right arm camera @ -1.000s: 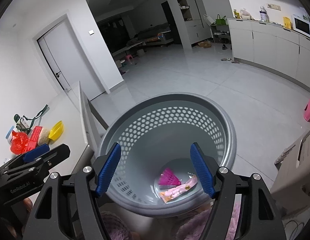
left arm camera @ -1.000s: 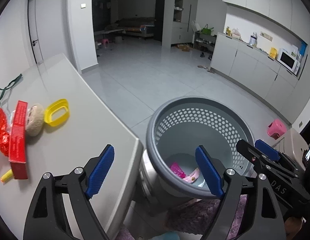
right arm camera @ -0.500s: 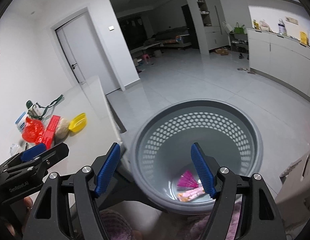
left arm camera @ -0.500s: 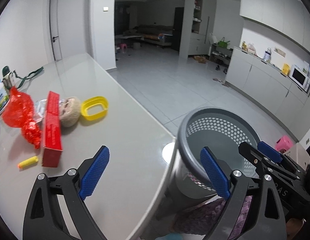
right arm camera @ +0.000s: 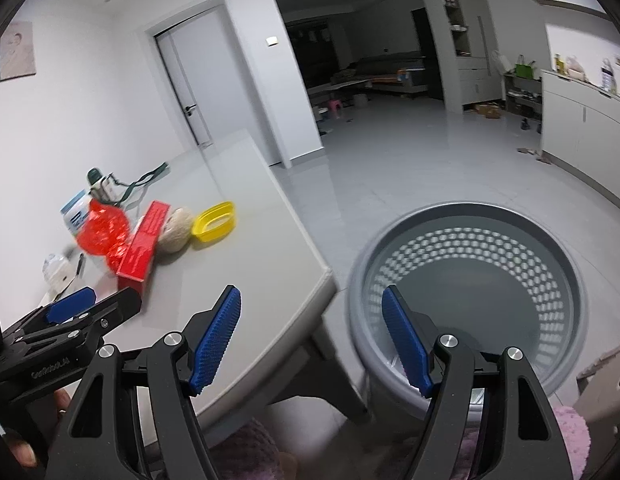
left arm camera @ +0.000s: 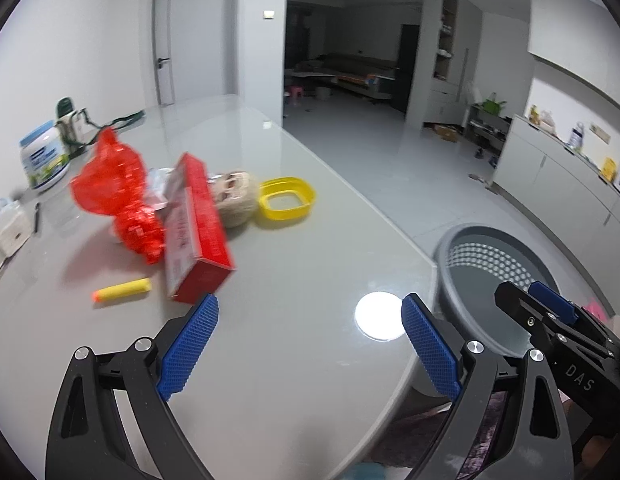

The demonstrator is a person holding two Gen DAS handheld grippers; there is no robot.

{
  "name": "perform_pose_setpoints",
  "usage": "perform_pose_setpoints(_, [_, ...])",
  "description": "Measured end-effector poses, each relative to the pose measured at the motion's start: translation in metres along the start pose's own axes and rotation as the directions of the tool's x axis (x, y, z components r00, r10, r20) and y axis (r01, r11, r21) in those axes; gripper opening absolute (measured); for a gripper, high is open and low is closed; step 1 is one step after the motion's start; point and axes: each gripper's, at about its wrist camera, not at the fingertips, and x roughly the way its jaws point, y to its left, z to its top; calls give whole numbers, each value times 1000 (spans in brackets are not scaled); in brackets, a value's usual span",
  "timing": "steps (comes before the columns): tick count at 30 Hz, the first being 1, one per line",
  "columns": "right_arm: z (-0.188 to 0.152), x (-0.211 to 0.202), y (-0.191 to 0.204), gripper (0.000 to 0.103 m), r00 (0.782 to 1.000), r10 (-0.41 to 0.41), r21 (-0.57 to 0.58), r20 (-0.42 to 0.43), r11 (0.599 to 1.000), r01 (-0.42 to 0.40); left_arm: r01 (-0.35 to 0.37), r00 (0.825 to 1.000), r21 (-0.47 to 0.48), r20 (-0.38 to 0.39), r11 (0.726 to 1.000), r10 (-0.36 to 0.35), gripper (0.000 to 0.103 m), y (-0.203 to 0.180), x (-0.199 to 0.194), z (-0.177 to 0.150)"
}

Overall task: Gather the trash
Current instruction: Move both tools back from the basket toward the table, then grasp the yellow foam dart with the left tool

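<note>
A grey perforated basket (right arm camera: 470, 280) stands on the floor by the table's corner; it also shows in the left wrist view (left arm camera: 494, 264). On the grey table (left arm camera: 289, 280) lie a red box (left arm camera: 195, 228), a red crinkled bag (left arm camera: 117, 196), a yellow foam dart (left arm camera: 121, 290), a beige twine ball (left arm camera: 237, 200) and a yellow ring-shaped lid (left arm camera: 285, 198). My left gripper (left arm camera: 310, 348) is open and empty above the table, short of the red box. My right gripper (right arm camera: 310, 340) is open and empty between table corner and basket.
A white tub (left arm camera: 43, 156), a green strap (left arm camera: 121, 118) and small white items (left arm camera: 9, 228) sit at the table's far left. White cabinets (left arm camera: 558, 176) line the right wall. A purple fuzzy thing (right arm camera: 566, 432) lies below the basket.
Both grippers have swung left, away from the basket and towards the table. The table items now sit nearer the middle of the left wrist view. Both stay open.
</note>
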Motion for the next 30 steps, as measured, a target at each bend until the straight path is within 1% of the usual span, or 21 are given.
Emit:
perform_pose_setpoints(9, [-2, 25, 38, 70, 997, 63, -62, -47, 996, -65, -106, 994, -72, -12, 992, 106, 91, 55, 0, -5])
perform_pose_setpoints(12, [-1, 34, 49, 70, 995, 77, -78, -63, 994, -82, -163, 987, -88, -18, 983, 162, 91, 79, 2, -8])
perform_pose_setpoints(18, [-6, 49, 68, 70, 989, 108, -100, -100, 988, -118, -237, 971, -155, -59, 959, 231, 91, 128, 10, -13])
perform_pose_setpoints(25, [-10, 62, 78, 70, 983, 117, -120, -144, 984, -135, -271, 961, -187, -98, 944, 257, 91, 159, 23, -12])
perform_pose_setpoints(27, [-9, 64, 79, 70, 982, 117, -118, -147, 984, -135, -269, 961, -195, -112, 943, 251, 91, 162, 28, -13])
perform_pose_setpoints(30, [-5, 64, 77, 70, 983, 117, -114, -145, 984, -134, -247, 965, -204, -139, 947, 222, 91, 165, 40, -13])
